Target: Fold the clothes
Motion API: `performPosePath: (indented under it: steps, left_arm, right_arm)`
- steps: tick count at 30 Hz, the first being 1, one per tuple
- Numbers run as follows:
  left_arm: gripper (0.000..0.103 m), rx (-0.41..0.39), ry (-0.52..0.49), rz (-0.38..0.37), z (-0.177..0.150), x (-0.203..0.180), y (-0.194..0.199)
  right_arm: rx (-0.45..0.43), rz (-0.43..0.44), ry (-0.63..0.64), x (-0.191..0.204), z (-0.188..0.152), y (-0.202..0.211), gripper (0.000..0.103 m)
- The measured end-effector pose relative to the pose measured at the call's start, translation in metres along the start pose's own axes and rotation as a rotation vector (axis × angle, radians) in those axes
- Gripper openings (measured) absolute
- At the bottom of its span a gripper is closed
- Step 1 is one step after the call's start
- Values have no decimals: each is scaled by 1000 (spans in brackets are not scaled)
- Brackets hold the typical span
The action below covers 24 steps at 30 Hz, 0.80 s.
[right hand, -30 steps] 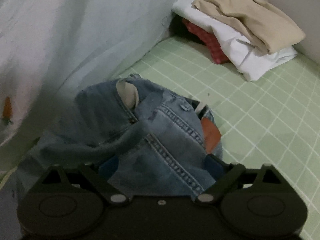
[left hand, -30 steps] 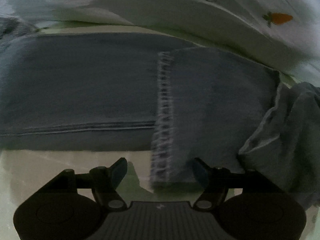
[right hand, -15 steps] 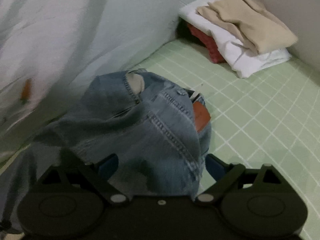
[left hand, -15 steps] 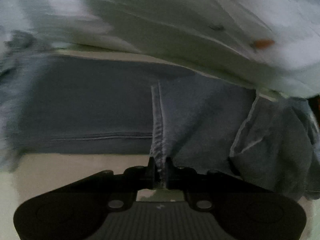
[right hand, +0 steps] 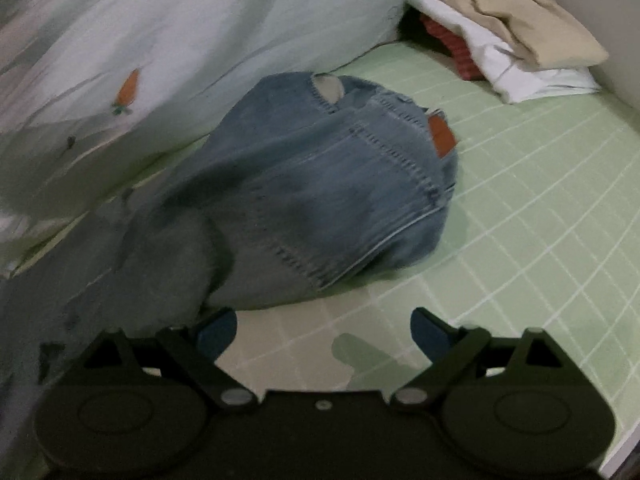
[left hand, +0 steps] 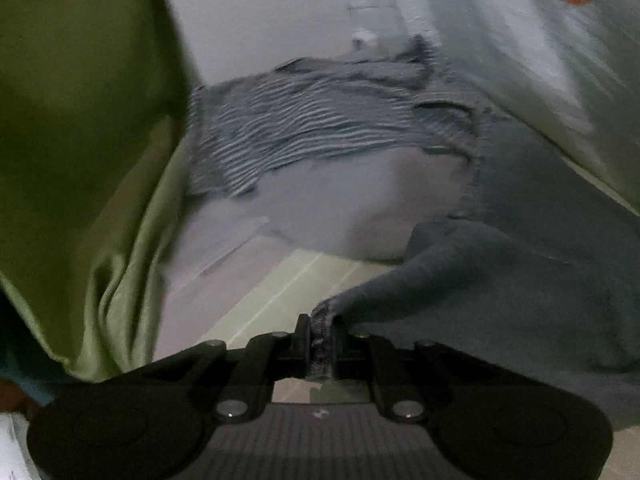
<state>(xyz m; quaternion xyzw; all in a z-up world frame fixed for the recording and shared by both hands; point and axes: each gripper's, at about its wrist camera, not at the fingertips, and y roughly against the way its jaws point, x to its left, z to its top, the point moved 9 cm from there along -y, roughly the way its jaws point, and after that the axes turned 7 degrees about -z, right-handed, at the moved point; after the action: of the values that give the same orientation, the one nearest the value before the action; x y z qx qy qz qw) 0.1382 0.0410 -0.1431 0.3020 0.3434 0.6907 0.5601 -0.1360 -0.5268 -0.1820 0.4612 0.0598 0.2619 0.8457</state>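
Jeans (left hand: 520, 280) hem pinched in left claw (left hand: 320, 344).

— What sort of place is being shown?

— A bedroom in a home is being shown: a mattress is being covered by a green checked sheet (right hand: 540, 220), and a white quilt (right hand: 180, 40) printed with carrots is being bunched along it.

— Anything else?

— A stack of folded clothes (right hand: 516, 36) is being kept against the wall, and jeans (right hand: 320, 184) are being left lying on the sheet.
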Motion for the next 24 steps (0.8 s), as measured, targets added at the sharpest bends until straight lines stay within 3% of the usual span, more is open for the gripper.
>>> performPosePath:
  steps: [3,5,8,16,20,22,24]
  left_arm:
    - [29,-5,-56,15,-4,-9,1]
    - [51,-16,-73,-41,-6,-22,4]
    - [64,-41,-93,-116,-13,-51,14]
    - [68,-34,-187,-217,-49,-138,36]
    - [71,-21,-257,-206,-72,-170,50]
    - [71,-13,-281,-205,-80,-183,54]
    - [72,-6,-291,-199,-88,-194,58]
  right_arm:
    - [-18,7,14,5,-9,9,95]
    - [-42,11,9,2,-9,13,100]
    - [-80,-8,-31,-13,-3,15,103]
    - [-44,138,-428,-76,35,-19,103]
    - [26,121,-396,-79,48,-53,100]
    - [65,128,-381,-77,53,-69,82]
    - [102,156,-391,-76,58,-83,72]
